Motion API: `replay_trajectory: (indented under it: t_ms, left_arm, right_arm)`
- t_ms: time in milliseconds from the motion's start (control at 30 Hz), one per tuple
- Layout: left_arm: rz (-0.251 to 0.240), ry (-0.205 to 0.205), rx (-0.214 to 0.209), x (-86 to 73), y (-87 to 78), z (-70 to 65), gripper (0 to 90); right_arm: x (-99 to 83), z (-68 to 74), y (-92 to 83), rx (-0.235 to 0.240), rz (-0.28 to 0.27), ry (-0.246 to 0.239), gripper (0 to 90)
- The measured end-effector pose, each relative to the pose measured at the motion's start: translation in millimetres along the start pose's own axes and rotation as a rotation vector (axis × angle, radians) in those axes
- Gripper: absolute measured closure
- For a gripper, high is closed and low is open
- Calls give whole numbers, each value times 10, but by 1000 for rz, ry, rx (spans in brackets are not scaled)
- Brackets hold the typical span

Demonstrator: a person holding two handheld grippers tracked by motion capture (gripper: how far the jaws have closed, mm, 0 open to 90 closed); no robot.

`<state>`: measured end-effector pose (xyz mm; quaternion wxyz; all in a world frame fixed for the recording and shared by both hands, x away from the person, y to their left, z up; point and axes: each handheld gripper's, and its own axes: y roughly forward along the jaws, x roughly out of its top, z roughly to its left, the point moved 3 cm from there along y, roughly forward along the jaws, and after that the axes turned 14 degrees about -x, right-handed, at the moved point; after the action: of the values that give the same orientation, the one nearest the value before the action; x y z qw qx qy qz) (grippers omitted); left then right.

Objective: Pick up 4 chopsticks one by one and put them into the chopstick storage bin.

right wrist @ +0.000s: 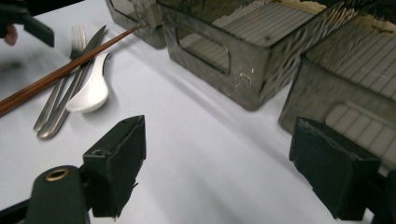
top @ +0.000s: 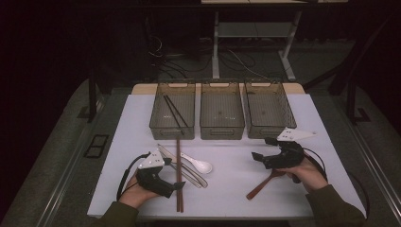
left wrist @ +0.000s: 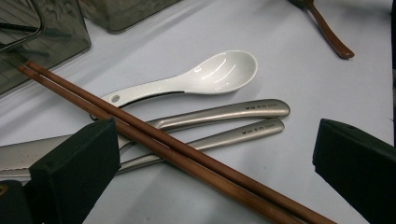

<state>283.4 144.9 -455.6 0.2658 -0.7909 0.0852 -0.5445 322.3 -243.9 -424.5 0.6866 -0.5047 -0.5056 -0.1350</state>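
**Slim chopsticks lie crossed over the cutlery, both tongs standing apart**

The pair of brown chopsticks (left wrist: 168,149) lies on the table, crossing over a steel knife (left wrist: 219,113) and fork (left wrist: 224,135), with a white ceramic spoon (left wrist: 196,77) just beyond. The left gripper (top: 177,185) hovers over their near part, jaws apart with the sticks passing between them and no pad pressing. They look light, stiff and smooth, likely to roll or scissor apart, so a pinch across both sticks together near the middle seems safest. The steel beneath is slippery and may shift if nudged.

The right gripper (top: 263,149) stands open and empty above a brown wooden spoon (top: 265,184).

The table (top: 227,189) has a pale, smooth, matte top. Three smoky translucent bins (top: 222,127) line its far edge; the left one holds dark chopsticks (top: 175,112). The room beyond is dim, with desk legs and cables on the floor.
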Motion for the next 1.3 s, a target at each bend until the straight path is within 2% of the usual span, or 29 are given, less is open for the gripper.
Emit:
replay_trajectory:
  t_ms: [167,267,367,533,600,733,933,1133,1300]
  left_arm:
    - [6,-1,8,-2,2,3,0]
    - [9,-4,19,-2,-10,11,14]
    - [13,-9,44,-2,-16,20,33]
    - [8,-18,98,37,-48,59,115]
    - [20,-21,121,66,-59,92,145]
    - [17,-55,162,136,-46,180,200]
    - [1,-117,238,252,-21,376,291]
    - [19,-151,274,356,94,549,372]
    - [43,-161,308,426,204,650,413]
  right_arm:
    - [-181,-16,-76,-2,7,15,180]
    - [-288,-17,-127,-10,16,-3,177]
    - [-396,-23,-192,-35,23,-17,173]
    - [-573,-33,-313,-57,36,6,173]
    - [-624,-39,-361,-62,36,9,173]
    - [-666,-58,-437,-69,29,25,173]
    - [-673,-59,-429,-74,31,34,173]
    - [-672,-42,-428,-73,31,24,173]
    - [-671,-52,-431,-75,23,27,173]
